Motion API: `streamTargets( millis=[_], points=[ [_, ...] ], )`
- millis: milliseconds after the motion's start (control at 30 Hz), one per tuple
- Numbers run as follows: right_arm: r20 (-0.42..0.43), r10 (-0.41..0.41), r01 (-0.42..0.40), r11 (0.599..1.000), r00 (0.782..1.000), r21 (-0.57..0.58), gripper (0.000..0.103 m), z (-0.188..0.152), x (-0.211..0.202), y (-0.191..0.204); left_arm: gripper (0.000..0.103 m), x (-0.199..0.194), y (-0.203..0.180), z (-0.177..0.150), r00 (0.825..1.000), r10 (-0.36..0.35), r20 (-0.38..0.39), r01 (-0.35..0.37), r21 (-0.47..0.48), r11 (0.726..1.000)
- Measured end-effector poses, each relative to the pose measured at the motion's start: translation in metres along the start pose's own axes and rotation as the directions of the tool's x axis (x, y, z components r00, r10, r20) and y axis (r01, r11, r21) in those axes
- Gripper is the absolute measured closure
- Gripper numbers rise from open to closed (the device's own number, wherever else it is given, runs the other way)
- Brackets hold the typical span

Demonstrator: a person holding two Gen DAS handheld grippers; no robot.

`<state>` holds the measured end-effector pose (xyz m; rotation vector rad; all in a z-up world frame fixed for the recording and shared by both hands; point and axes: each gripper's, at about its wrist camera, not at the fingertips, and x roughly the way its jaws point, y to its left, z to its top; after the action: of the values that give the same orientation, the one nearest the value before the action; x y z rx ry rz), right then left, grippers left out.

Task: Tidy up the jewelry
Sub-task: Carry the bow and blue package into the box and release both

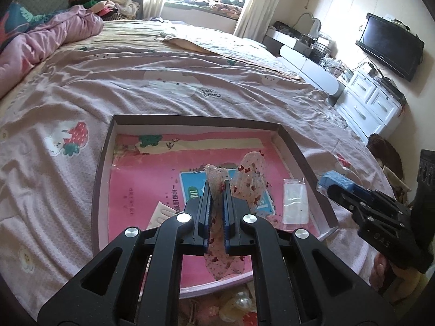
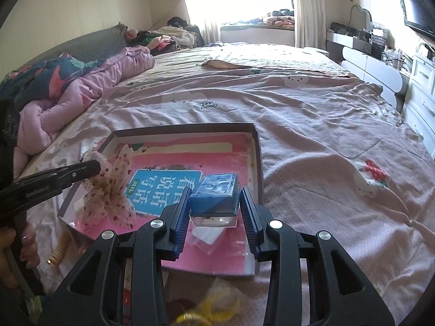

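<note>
Nearest the left wrist camera, the left claw (image 1: pixel 216 203) is pressed together on a sheer fabric bow (image 1: pixel 217 187) printed with small red flowers; the cloth runs up between the blue pads and fans out above and to the right of the tips. Seen from the right wrist view, that same bow (image 2: pixel 108 193) hangs off the left claw's tip over the near left corner of the tray, with a person's hand (image 2: pixel 16 247) on the handle at the frame's left edge.

Close to the right wrist camera, the right claw (image 2: pixel 214 209) is partly spread and pinches a small box with a blue lid (image 2: pixel 214 195) and a clear base, the pads against its two sides. In the left wrist view the box (image 1: pixel 335 183) shows at the right, outside the tray's right wall.

Below both claws lies a shallow cardboard tray (image 1: pixel 104 168) on the bed, its floor covered by a pink booklet (image 1: pixel 152 179) with a blue title panel. A clear plastic pouch (image 1: pixel 295 202) lies inside near the right wall.

Beyond the tray stretches the bedsheet (image 1: pixel 190 68), pale purple with cartoon prints. Farther off, a pink quilt (image 1: pixel 40 40) is bunched at the left, white drawers (image 1: pixel 372 103) stand along the right, and a dark television (image 1: pixel 390 46) hangs on the wall.
</note>
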<state>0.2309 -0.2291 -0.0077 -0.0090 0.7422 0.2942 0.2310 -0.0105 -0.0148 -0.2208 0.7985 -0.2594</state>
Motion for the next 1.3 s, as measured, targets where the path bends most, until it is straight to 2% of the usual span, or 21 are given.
streamTargets(
  millis=[467,567,633,767,833,1133,1300],
  points=[
    [-0.064,-0.003,0.0,0.999,0.998,-0.04,0.069,0.004,0.046,0.017,0.1,0.014,0.005,-0.001,0.999,-0.026,-0.035,0.026,0.002,1.0],
    [-0.077,0.002,-0.006,0.998,0.997,-0.056,0.069,0.0,0.051,0.021,0.094,0.015,0.005,-0.001,0.999,-0.025,-0.037,0.025,0.0,1.0],
    [-0.088,0.009,-0.015,0.998,0.996,-0.057,0.069,-0.002,0.055,0.024,0.083,0.016,0.003,-0.001,0.999,-0.018,-0.039,0.019,0.005,1.0],
    [-0.114,0.005,-0.015,0.996,0.994,-0.089,0.069,-0.009,0.06,0.032,0.076,0.015,0.002,-0.003,0.999,0.0,-0.034,0.0,0.013,1.0],
    [-0.133,0.005,-0.019,0.995,0.991,-0.102,0.069,-0.012,0.063,0.035,0.066,0.013,0.004,-0.003,1.0,0.007,-0.031,-0.007,0.009,1.0],
    [-0.16,0.014,-0.03,0.995,0.987,-0.096,0.068,-0.022,0.06,0.037,0.051,0.001,0.011,-0.006,1.0,0.009,-0.012,-0.009,-0.015,1.0],
    [-0.152,0.021,-0.034,0.996,0.988,-0.085,0.063,-0.024,0.05,0.036,0.046,-0.005,0.01,-0.008,1.0,0.014,-0.005,-0.014,-0.016,1.0]
  ],
)
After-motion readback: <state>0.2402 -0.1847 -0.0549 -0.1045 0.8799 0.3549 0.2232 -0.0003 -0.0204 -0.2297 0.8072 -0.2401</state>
